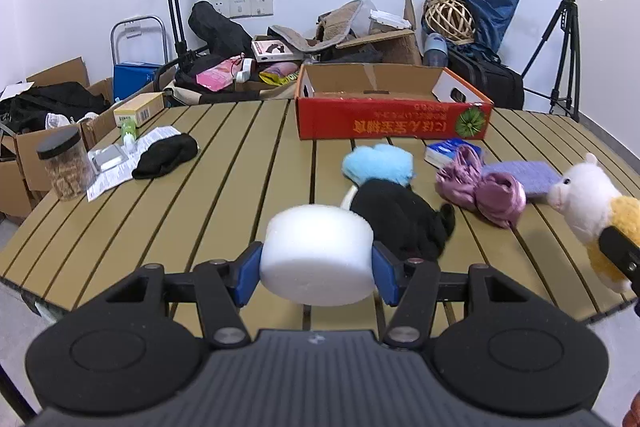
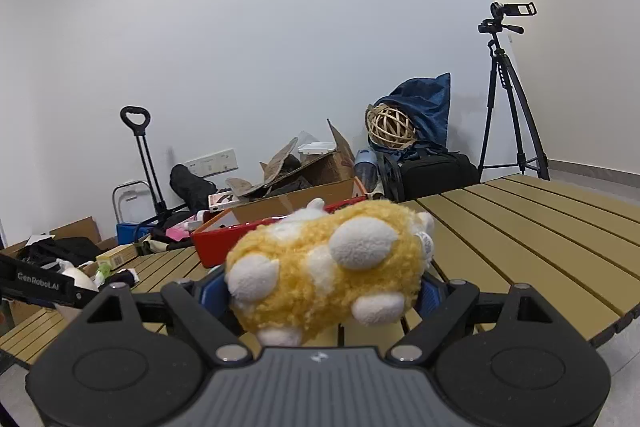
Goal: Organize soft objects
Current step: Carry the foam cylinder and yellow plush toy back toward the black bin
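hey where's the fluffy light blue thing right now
In the left wrist view, the fluffy light blue soft item lies on the slatted tan table, just in front of the red cardboard box, touching the black fabric bundle beside it.

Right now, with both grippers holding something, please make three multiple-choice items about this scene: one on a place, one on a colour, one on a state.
1. Where does the red cardboard box stand?
A. on the floor
B. on the far part of the slatted table
C. on the tripod

2. What colour is the fluffy item just beyond the black cloth?
A. light blue
B. green
C. orange

3. What is the left gripper doing?
A. hanging open
B. shut on the jar
C. shut on the white foam cylinder

Answers: 1 B, the box sits on the slats near the far edge. 2 A, its fluff is pale blue. 3 C, both blue fingers press the foam's sides.
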A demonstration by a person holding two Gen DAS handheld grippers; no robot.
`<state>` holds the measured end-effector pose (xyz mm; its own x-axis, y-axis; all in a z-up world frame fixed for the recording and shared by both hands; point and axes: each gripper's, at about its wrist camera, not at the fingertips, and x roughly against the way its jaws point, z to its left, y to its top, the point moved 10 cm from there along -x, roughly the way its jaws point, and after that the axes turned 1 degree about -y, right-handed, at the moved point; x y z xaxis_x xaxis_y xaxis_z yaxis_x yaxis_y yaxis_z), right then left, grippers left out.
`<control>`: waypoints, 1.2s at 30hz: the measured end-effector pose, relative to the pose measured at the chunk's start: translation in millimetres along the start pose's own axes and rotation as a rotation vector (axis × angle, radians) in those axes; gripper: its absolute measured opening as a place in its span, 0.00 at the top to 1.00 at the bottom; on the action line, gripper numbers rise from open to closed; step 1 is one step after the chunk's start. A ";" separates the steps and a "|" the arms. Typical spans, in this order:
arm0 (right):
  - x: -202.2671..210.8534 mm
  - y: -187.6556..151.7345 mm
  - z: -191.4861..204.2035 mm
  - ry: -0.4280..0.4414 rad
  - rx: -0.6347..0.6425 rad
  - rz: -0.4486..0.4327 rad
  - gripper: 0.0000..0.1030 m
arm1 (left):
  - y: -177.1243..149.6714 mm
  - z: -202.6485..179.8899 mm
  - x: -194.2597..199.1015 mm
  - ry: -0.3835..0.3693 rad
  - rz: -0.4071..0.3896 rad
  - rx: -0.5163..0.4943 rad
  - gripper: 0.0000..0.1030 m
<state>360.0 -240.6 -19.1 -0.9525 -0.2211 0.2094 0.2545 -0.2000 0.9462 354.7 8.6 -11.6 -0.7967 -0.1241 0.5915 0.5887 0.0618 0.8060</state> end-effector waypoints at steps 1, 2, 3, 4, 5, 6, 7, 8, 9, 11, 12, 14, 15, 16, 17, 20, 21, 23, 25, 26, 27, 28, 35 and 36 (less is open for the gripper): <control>2.9 -1.3 1.0 0.002 0.002 0.001 0.16 | -3.5 -0.8 3.7 -0.003 0.002 -0.001 0.44; 5.8 -2.9 1.8 0.003 0.003 0.002 0.16 | -7.0 -1.9 7.3 -0.007 0.003 -0.001 0.44; 8.9 -4.7 2.7 0.005 0.003 0.004 0.16 | -10.5 -2.8 10.9 -0.011 0.005 -0.002 0.44; 12.1 -6.2 3.4 0.008 0.003 0.006 0.16 | -14.7 -3.7 14.9 -0.015 0.005 -0.002 0.44; 15.0 -7.5 3.4 0.009 0.004 0.007 0.16 | -18.1 -4.5 18.1 -0.018 0.005 -0.005 0.44; 19.1 -9.7 4.1 0.010 0.006 0.008 0.16 | -21.2 -5.5 21.3 -0.022 0.006 -0.007 0.44; 23.4 -12.3 5.4 0.011 0.009 0.010 0.16 | -24.3 -6.4 24.4 -0.026 0.007 -0.009 0.44; 27.9 -14.7 6.3 0.013 0.011 0.011 0.16 | -27.7 -7.3 27.2 -0.031 0.008 -0.010 0.44; 32.0 -17.2 7.3 0.015 0.012 0.013 0.16 | -30.8 -8.2 30.8 -0.038 0.008 -0.013 0.44; 40.4 -22.4 9.3 0.019 0.017 0.016 0.16 | -37.3 -9.4 37.6 -0.044 0.006 -0.022 0.44; 45.3 -25.5 10.4 0.021 0.019 0.019 0.16 | -40.8 -9.9 41.3 -0.049 0.005 -0.027 0.44; 53.9 -30.6 12.7 0.028 0.020 0.023 0.16 | -47.0 -10.8 47.4 -0.059 0.005 -0.033 0.44; 58.6 -33.6 13.8 0.032 0.021 0.026 0.16 | -50.7 -11.0 50.3 -0.065 0.007 -0.036 0.44; 63.2 -37.1 14.8 0.036 0.023 0.031 0.16 | -54.4 -11.1 52.7 -0.068 0.009 -0.038 0.44; 68.0 -41.6 15.4 0.037 0.025 0.038 0.16 | -58.1 -11.3 54.8 -0.072 0.012 -0.041 0.44; 78.5 -56.4 15.2 0.032 0.032 0.067 0.16 | -70.7 -10.4 60.4 -0.081 0.020 -0.049 0.44; 82.2 -61.9 14.9 0.032 0.034 0.080 0.16 | -75.1 -10.1 61.9 -0.086 0.024 -0.051 0.44; 89.2 -73.1 15.0 0.030 0.041 0.104 0.16 | -84.6 -9.6 64.5 -0.096 0.035 -0.054 0.44; 93.9 -83.5 14.9 0.026 0.049 0.130 0.16 | -94.1 -9.0 65.4 -0.102 0.047 -0.058 0.45; 96.2 -89.9 14.9 0.026 0.049 0.146 0.16 | -99.8 -8.5 65.8 -0.105 0.055 -0.060 0.45; 98.0 -96.3 14.8 0.026 0.049 0.167 0.16 | -104.4 -7.8 66.3 -0.108 0.061 -0.061 0.45; 99.6 -101.8 15.4 0.027 0.049 0.184 0.16 | -109.9 -7.4 66.5 -0.113 0.070 -0.062 0.45; 111.3 -144.8 24.9 0.027 0.080 0.311 0.16 | -144.2 -5.9 65.7 -0.132 0.118 -0.078 0.45; 113.3 -151.5 27.0 0.030 0.088 0.331 0.16 | -149.8 -6.4 64.7 -0.136 0.127 -0.081 0.45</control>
<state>209.1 -209.6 -132.0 -0.8150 -0.2881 0.5027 0.5324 -0.0302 0.8459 215.8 -15.0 -94.3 -0.7230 0.0143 0.6907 0.6906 -0.0125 0.7231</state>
